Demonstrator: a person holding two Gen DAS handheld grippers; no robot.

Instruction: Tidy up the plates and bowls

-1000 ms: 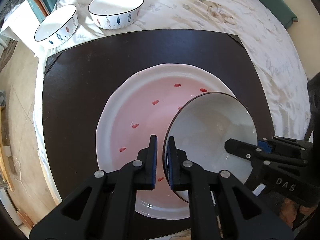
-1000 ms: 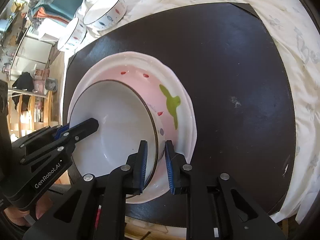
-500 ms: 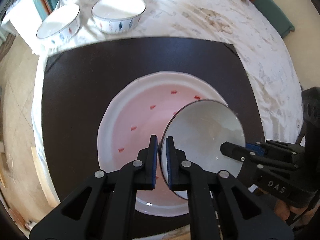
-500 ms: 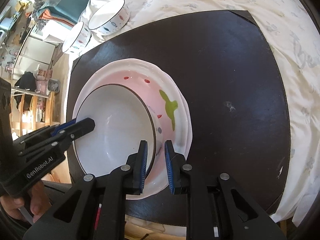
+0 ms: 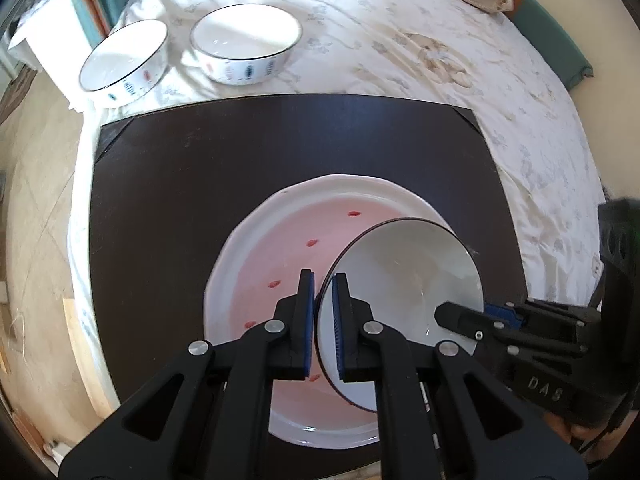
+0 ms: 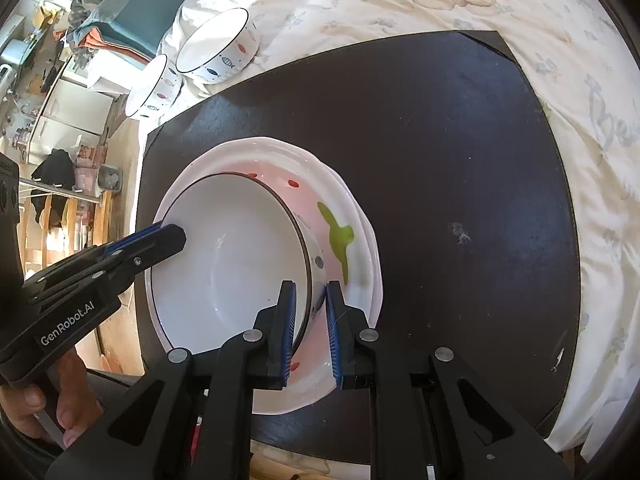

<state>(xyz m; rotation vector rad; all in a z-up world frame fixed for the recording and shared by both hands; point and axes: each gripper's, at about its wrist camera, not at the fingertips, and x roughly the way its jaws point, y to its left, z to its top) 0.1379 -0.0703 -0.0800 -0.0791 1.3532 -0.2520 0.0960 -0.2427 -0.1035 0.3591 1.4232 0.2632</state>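
both grippers hold one bowl (image 5: 404, 280) over the pink plate (image 5: 264, 264), which lies on a dark mat (image 5: 180, 184) spread on the bed (image 5: 400, 40). the left gripper (image 5: 323, 312) is pinched nearly shut on the bowl's near-left rim, one pad inside and one outside the wall. the right gripper (image 6: 311, 320) clamps the opposite side of the rim the same way, its jaws a little wider since they take in the thicker wall with the fish print.

the step in hand looks like setting this bowl down onto the plate, or carrying it there; from these views i cannot tell whether its base already touches the plate. it sits toward the plate's near-right part, not centred.

the bowl is mouth up but tilted, its opening leaning somewhat toward the left camera. being round it has no long axis; its central axis stands near upright, tipped a bit.

the next move calls for levelling the bowl, lowering both hands together until the base rests flat, then letting go evenly so it does not rock or slide on the glazed plate.

two more bowls (image 5: 246, 50) wait on the sheet beyond the mat, side by side and upright, likely due to be stacked.
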